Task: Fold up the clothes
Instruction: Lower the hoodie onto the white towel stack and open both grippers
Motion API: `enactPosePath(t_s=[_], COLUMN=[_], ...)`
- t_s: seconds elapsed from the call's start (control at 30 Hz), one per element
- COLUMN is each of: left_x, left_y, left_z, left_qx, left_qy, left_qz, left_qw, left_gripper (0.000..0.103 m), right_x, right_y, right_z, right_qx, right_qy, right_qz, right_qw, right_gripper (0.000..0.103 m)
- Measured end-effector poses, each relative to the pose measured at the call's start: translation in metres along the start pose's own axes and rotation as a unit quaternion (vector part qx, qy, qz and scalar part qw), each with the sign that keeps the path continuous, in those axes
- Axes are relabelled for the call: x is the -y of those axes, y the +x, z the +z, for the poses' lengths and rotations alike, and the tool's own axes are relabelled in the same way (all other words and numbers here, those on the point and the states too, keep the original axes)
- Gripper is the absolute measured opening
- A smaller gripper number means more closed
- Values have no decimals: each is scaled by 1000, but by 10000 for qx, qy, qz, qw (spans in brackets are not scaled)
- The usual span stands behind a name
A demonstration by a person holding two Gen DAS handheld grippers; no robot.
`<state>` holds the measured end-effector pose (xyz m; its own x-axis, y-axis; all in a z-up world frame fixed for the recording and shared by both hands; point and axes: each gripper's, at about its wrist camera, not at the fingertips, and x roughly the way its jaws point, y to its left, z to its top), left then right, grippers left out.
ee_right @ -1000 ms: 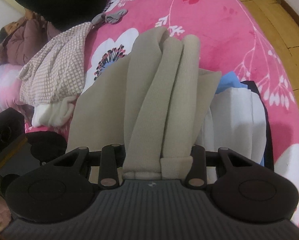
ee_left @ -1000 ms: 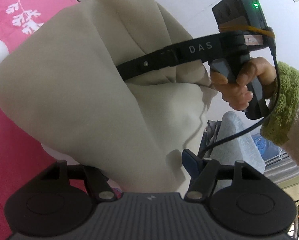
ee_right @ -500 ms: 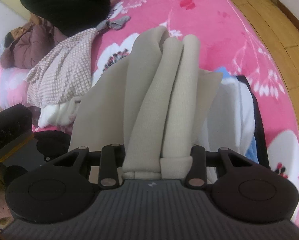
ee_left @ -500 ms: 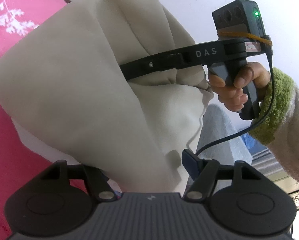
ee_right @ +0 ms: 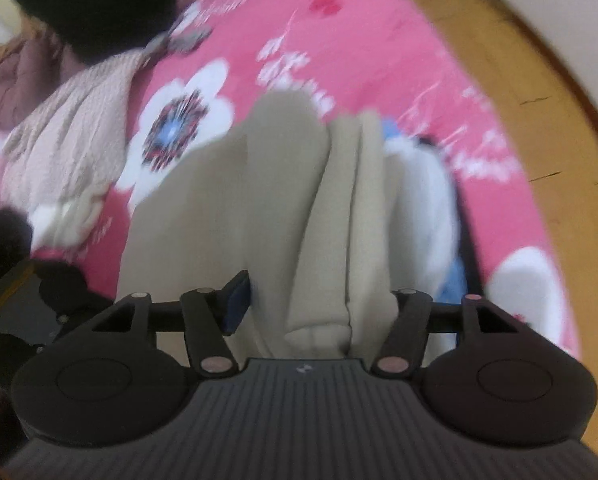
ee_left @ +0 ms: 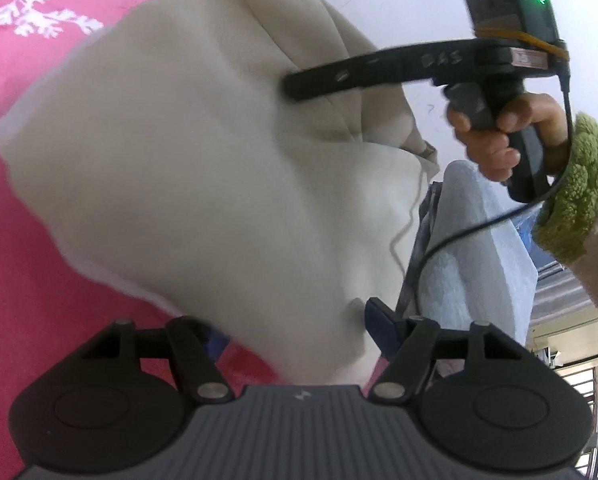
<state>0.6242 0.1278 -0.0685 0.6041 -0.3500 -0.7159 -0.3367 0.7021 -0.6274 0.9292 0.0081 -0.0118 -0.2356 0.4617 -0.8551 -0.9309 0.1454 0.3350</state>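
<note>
**Release of the folded beige garment onto the stack**

Cloth comes first: the beige garment [ee_right: 259, 216] hangs in thick folds above the pink floral bedspread [ee_right: 339, 40], just over a white and blue pile of clothes [ee_right: 427, 192]. We see the right gripper [ee_right: 315, 300] with its fingers opening; the folded edge sits between them, apart from the left pad and resting against the right finger. The left gripper [ee_left: 299, 320] has its fingers spread wide around the bulky lower fold, and we cannot tell whether they press it. We judge the step is setting the bundle down. We should lower both ends together, keep the layers aligned, and let go only once the cloth rests on the pile.
</note>
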Motion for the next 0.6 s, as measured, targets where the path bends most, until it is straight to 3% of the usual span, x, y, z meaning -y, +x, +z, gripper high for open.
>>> enactPosePath(t_s=[0.1,0.17,0.23,0.27,0.3,0.37,0.4,0.53,0.6], left_x=[3,25,47,47,33,29,29,5,-10], left_y=[-24,-35,-46,-50,-79,-65,-53,-29,-5], left_z=[9,27,46,58,60,80,91,93,96], left_qx=[18,193,367,497,625,649,647,212,-11], left_qy=[31,120,210,289,397,621,732,1028,999], left_qz=[133,376,618,760,921,1139,1240,1111,1074], left_qw=[9999,9990,9972,9954,9930,9894,9875,9882,9892], left_gripper=[73,73,73,73,73,73,72,67,52], right_x=[-9,-19,-35,-47,-59,-82,-95,-136,-142], right_y=[-43,-74,-103,-108,-113,-122,-123,-62,-32], right_z=[-14,-27,-54,-74,-93,-131,-150,-212,-232], right_qx=[943,1673,2438,2652,2861,3260,3396,2955,2810], right_qy=[504,861,1507,1887,2262,2998,3356,4523,4972], right_qz=[-419,-742,-969,-971,-971,-966,-978,-1244,-1407], right_qw=[9934,9793,9531,9405,9260,8913,8732,8322,8087], right_gripper=[62,68,68,68,68,68,68,68,68])
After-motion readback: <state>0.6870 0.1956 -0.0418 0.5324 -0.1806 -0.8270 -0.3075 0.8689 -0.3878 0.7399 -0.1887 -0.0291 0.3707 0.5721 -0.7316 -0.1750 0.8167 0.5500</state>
